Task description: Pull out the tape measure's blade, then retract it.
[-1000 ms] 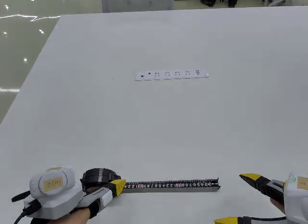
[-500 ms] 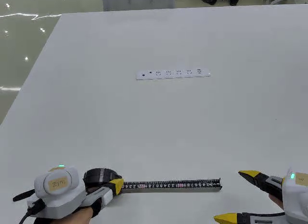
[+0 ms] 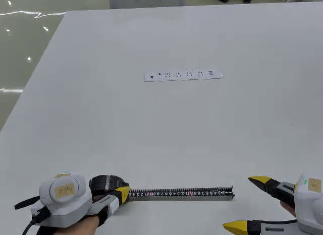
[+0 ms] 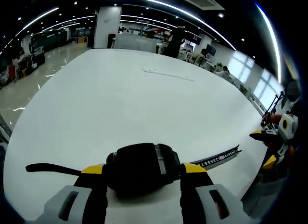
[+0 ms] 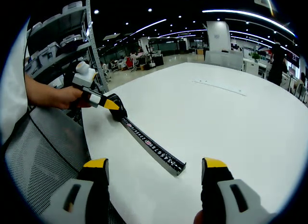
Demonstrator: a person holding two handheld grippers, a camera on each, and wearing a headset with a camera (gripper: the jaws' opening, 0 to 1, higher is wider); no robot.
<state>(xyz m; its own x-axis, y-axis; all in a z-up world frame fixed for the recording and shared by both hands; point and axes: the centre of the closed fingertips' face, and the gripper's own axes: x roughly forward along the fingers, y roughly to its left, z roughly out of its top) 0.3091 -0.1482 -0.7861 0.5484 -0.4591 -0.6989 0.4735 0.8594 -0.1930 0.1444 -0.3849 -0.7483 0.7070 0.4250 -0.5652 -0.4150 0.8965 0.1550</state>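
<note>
A black tape measure sits at the near left of the white table. My left gripper is shut on its case. The blade lies flat on the table, drawn out to the right, and ends at a hook tip. In the right gripper view the blade runs from the case toward me. My right gripper stands open just right of the blade tip, with nothing between its yellow-tipped fingers.
A white power strip lies flat across the middle of the table, also in the left gripper view as a power strip. Shelving stands beyond the table's end. The table's near edge is close under both grippers.
The blade stays drawn out to the same length, and both grippers hold about where they were. The head camera has shifted slightly.
</note>
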